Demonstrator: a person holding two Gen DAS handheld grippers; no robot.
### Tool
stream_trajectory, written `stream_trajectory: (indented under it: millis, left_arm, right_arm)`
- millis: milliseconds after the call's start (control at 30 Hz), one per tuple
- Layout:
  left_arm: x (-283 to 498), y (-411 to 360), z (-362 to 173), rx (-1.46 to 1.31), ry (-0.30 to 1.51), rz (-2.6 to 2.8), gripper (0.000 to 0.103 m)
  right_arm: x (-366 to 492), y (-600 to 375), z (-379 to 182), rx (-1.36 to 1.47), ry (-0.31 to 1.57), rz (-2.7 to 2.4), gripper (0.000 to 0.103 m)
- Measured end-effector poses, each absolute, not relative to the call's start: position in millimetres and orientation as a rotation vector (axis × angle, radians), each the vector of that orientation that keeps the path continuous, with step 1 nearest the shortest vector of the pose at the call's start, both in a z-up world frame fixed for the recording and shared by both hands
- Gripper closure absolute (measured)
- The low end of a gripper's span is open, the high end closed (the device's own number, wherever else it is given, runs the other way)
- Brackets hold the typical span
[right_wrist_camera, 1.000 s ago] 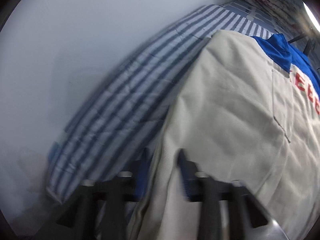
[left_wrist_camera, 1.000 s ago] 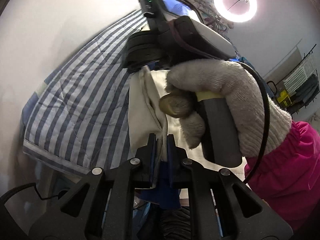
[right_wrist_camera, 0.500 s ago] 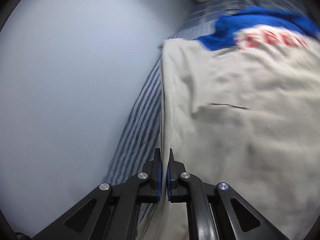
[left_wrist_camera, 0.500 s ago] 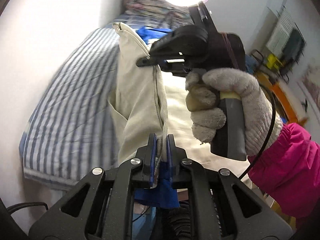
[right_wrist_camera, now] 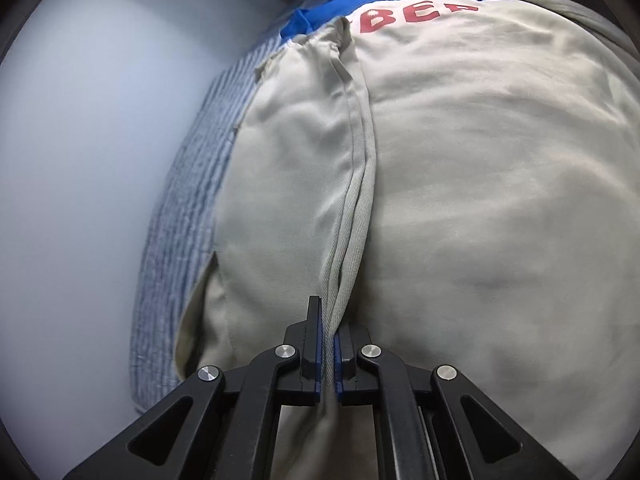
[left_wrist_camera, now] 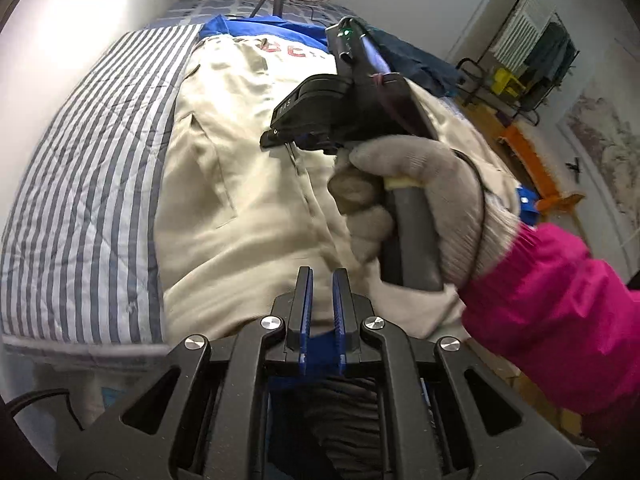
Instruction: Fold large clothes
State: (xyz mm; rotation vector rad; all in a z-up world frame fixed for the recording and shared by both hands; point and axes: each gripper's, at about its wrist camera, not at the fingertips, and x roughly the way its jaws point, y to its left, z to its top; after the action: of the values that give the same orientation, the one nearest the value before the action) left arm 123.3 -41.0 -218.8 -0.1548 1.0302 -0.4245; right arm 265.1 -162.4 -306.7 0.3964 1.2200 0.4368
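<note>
Jacket (left_wrist_camera: 248, 184) flatter now — striped bed (left_wrist_camera: 88, 184)

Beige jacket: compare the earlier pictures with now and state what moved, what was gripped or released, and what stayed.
The right tongs closed on the beige jacket edge and carried it across, laying the flap over the body. The left tongs no longer pinch fabric; their pads now show a bare gap. The striped bedcover stayed as it was.

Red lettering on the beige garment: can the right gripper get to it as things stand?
Probably not right away. The right gripper is shut on a folded edge of the beige garment, near the camera. The red lettering lies at the far end. Nothing blocks the cloth between, but it would have to let go first.
</note>
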Motion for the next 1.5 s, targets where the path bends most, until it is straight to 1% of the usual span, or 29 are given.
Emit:
stream_trajectory:
  millis: [67, 100, 133, 167, 200, 233, 367, 433, 500, 733, 767, 867, 967, 1100, 1133, 1167, 1200, 1233, 1267, 1300, 1333, 1500]
  left_arm:
    - [113, -26, -207, -0.205, 1.009, -0.441, 0.095]
    - [108, -17, -201, -0.230, 0.992, -0.441, 0.095]
    - [102, -3, -196, -0.247, 0.971, -0.429, 0.095]
    - [100, 7, -191, -0.262, 0.953, -0.402, 0.095]
    - [102, 16, -187, -0.278, 0.938, -0.373, 0.095]
    - [107, 26, -186, -0.292, 0.931, -0.354, 0.095]
    - [126, 49, -189, -0.365, 0.928, -0.260, 0.095]
    - [135, 47, -196, -0.351, 0.942, -0.244, 0.095]
    - [140, 35, -212, -0.351, 0.998, -0.269, 0.095]
    - [133, 12, -282, -0.283, 1.214, -0.287, 0.095]
    - [131, 13, -289, -0.279, 1.220, -0.278, 0.095]
    - [127, 15, -285, -0.274, 1.208, -0.280, 0.096]
    - [119, 14, -264, -0.220, 1.138, -0.248, 0.096]
    - [102, 4, -217, -0.162, 0.985, -0.252, 0.096]
    - [103, 3, -209, -0.176, 0.958, -0.264, 0.095]
    - [104, 2, -201, -0.196, 0.938, -0.278, 0.094]
    - [105, 0, -196, -0.209, 0.925, -0.289, 0.089]
    - [107, -3, -189, -0.222, 0.910, -0.300, 0.079]
    - [110, -7, -180, -0.232, 0.890, -0.321, 0.072]
    - [113, -13, -174, -0.238, 0.878, -0.338, 0.061]
    - [119, -19, -169, -0.242, 0.875, -0.349, 0.054]
    - [147, -60, -138, -0.199, 0.846, -0.454, 0.054]
  right_arm:
    - [266, -164, -303, 0.403, 1.221, 0.438, 0.100]
    - [265, -165, -301, 0.402, 1.220, 0.444, 0.095]
    - [264, -163, -297, 0.396, 1.221, 0.452, 0.095]
    - [261, -166, -291, 0.388, 1.219, 0.469, 0.091]
    - [259, -170, -287, 0.371, 1.210, 0.488, 0.085]
    - [252, -173, -279, 0.344, 1.193, 0.500, 0.083]
    - [220, -178, -257, 0.285, 1.149, 0.580, 0.082]
    - [201, -180, -252, 0.261, 1.138, 0.609, 0.082]
    - [183, -175, -250, 0.243, 1.131, 0.644, 0.082]
    - [132, -160, -279, 0.151, 1.186, 0.702, 0.082]
    - [127, -159, -285, 0.138, 1.200, 0.700, 0.082]
    - [118, -155, -302, 0.089, 1.205, 0.681, 0.082]
    - [115, -157, -293, 0.099, 1.192, 0.683, 0.082]
    - [102, -178, -262, 0.091, 1.072, 0.671, 0.059]
    - [99, -186, -253, 0.077, 1.034, 0.653, 0.055]
    - [94, -195, -246, 0.066, 0.996, 0.633, 0.050]
    - [90, -205, -239, 0.058, 0.962, 0.611, 0.048]
    - [88, -214, -233, 0.054, 0.939, 0.592, 0.048]
    - [85, -228, -227, 0.047, 0.914, 0.561, 0.048]
    - [83, -240, -221, 0.040, 0.900, 0.531, 0.048]
    - [81, -252, -217, 0.036, 0.886, 0.499, 0.048]
    - [85, -323, -196, 0.092, 0.853, 0.353, 0.048]
